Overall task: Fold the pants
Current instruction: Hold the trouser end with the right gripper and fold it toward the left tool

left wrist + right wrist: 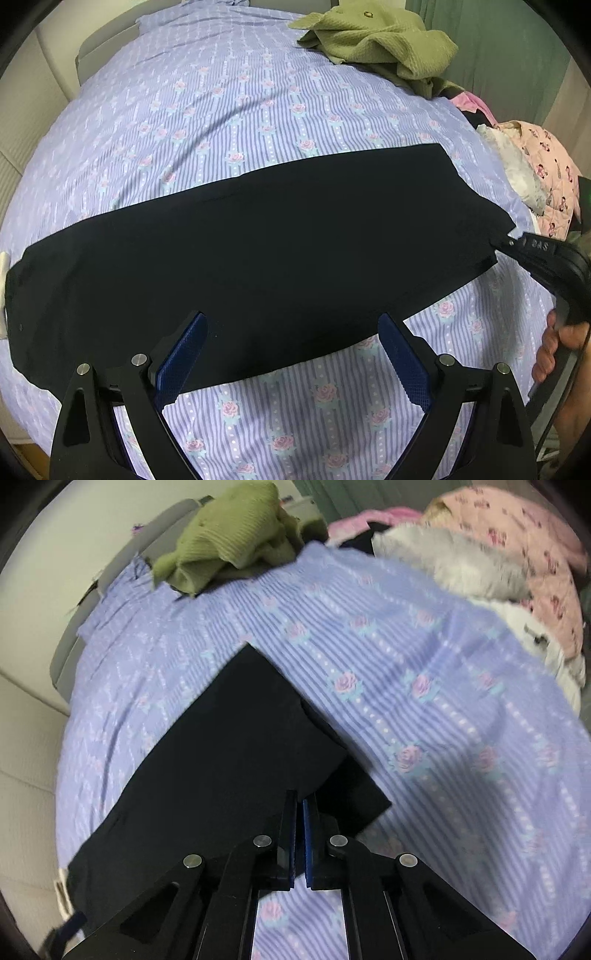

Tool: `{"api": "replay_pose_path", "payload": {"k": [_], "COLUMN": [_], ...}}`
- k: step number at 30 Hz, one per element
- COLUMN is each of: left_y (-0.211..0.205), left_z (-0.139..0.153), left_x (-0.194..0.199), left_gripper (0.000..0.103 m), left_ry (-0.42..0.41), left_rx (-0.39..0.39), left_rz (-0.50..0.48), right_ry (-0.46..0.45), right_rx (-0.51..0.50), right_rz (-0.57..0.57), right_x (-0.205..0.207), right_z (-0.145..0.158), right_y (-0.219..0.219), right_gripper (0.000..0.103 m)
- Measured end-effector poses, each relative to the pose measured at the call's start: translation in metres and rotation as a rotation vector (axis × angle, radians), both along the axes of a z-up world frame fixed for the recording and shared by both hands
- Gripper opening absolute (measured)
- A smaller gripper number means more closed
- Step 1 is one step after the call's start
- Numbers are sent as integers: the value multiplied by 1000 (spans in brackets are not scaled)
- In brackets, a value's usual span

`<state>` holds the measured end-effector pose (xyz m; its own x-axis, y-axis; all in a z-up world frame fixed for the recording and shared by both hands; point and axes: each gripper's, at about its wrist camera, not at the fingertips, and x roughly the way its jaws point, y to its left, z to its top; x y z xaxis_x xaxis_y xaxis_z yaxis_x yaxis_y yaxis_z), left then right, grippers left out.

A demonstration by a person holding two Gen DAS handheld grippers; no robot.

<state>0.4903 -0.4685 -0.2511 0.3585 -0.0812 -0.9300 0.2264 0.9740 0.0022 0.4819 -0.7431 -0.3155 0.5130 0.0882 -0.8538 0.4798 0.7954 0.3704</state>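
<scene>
Bedding: lilac rose-striped bedspread (258, 110) carrying, left to right, black pants (240, 251) laid flat as a long band across the middle, a crumpled green garment (380, 40) at the far edge, and pink clothing (546, 177) heaped at right. Tools: left gripper (291, 358) hovering wide open over the pants' near edge, holding nothing; right gripper (300, 834) clamped on the pants' right-hand end. Risk, judged: a one-sided lift could drag or bunch the unheld left portion, or snag only one layer, skewing the fold.
</scene>
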Motion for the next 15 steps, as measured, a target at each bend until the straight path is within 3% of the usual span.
{"api": "replay_pose_path", "payload": {"k": [6, 12, 14, 15], "left_y": [-4, -6, -6, -6], "left_z": [-8, -9, -7, -6], "left_x": [-5, -6, -5, -4], "left_gripper": [94, 94, 94, 94], "left_ry": [25, 24, 21, 19], "left_rx": [11, 22, 15, 12], "left_rz": [-11, -18, -11, -8], "right_ry": [94, 90, 94, 89], "right_rx": [-6, 14, 28, 24], "right_rz": [11, 16, -1, -12], "right_x": [-4, -12, -14, -16], "right_z": [-23, -31, -28, -25], "right_y": [-5, -8, -11, -13], "right_gripper": [3, 5, 19, 39]}}
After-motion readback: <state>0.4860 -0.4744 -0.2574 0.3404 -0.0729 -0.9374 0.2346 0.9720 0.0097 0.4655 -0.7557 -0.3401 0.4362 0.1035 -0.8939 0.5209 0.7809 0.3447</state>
